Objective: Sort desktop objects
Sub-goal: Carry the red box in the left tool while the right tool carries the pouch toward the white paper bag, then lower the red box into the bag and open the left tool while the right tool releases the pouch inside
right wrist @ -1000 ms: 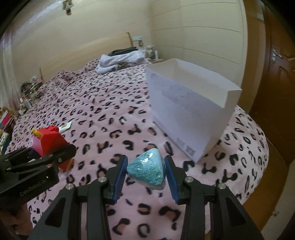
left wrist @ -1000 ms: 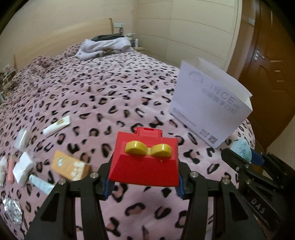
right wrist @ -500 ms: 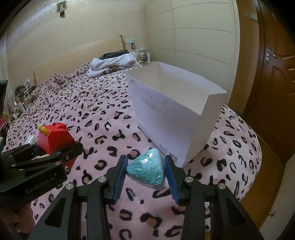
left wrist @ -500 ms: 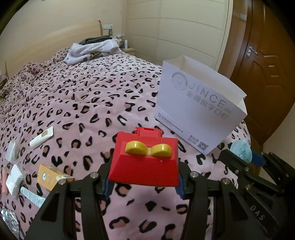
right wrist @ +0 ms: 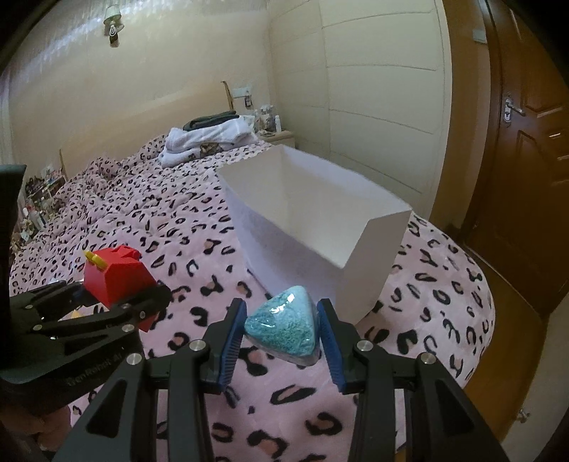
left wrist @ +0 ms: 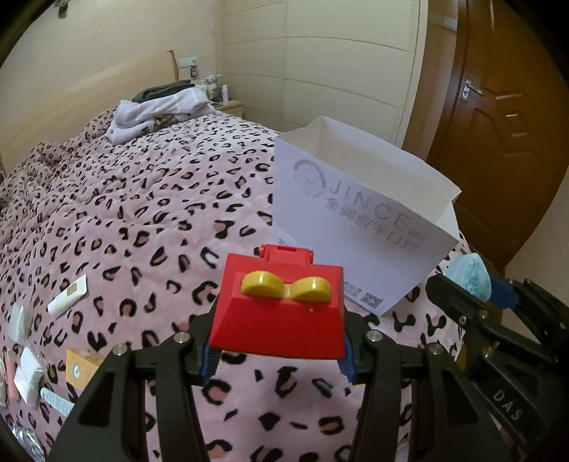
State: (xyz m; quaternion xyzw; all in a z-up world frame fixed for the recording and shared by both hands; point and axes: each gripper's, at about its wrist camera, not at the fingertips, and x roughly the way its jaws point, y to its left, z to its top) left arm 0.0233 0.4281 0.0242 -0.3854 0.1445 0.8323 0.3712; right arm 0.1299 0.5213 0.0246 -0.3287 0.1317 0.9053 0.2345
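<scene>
Left claw grasps one red box; right claw grasps one teal packet.

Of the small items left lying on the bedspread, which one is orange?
The flat orange packet near the left edge, beside the white sachets; the stick-shaped pack farther up is white.

Pink leopard-print bedspread across a wide bed. Folded white towels with a dark garment on top, near the headboard. Beige bedside table beyond, crowded with small bottles too small to identify. Cream panelled wardrobe along the far wall. Brown wooden door with a metal handle on the right. Wall lamp high up.
</scene>
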